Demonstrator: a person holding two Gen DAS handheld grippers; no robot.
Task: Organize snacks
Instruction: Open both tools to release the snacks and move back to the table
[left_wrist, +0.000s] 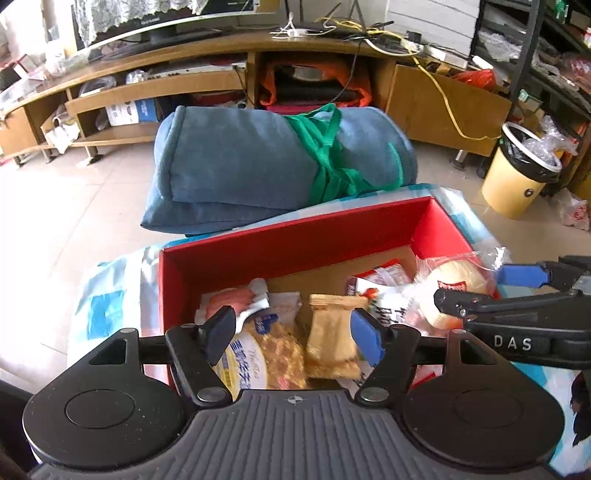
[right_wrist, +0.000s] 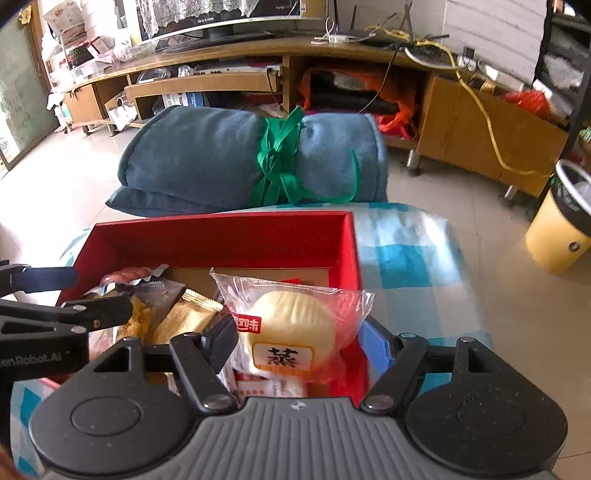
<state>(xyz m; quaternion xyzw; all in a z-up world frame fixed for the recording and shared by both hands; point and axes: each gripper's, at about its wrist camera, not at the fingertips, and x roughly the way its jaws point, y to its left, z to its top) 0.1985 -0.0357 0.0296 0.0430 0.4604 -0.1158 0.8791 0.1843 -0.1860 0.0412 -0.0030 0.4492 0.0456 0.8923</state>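
A red box on a blue-and-white checked cloth holds several snack packets. My left gripper hangs open over the box's near left part. Below its fingers lie a waffle packet and a golden biscuit packet, neither gripped. My right gripper stands open over the right part of the red box. A clear-wrapped pale bun sits between its fingers, with a gap on the blue pad's side. The left wrist view shows that bun and the right gripper at the right.
A rolled blue blanket tied with green strap lies just behind the box. A long wooden TV stand with clutter and cables runs along the back. A yellow waste bin stands on the tiled floor at the right.
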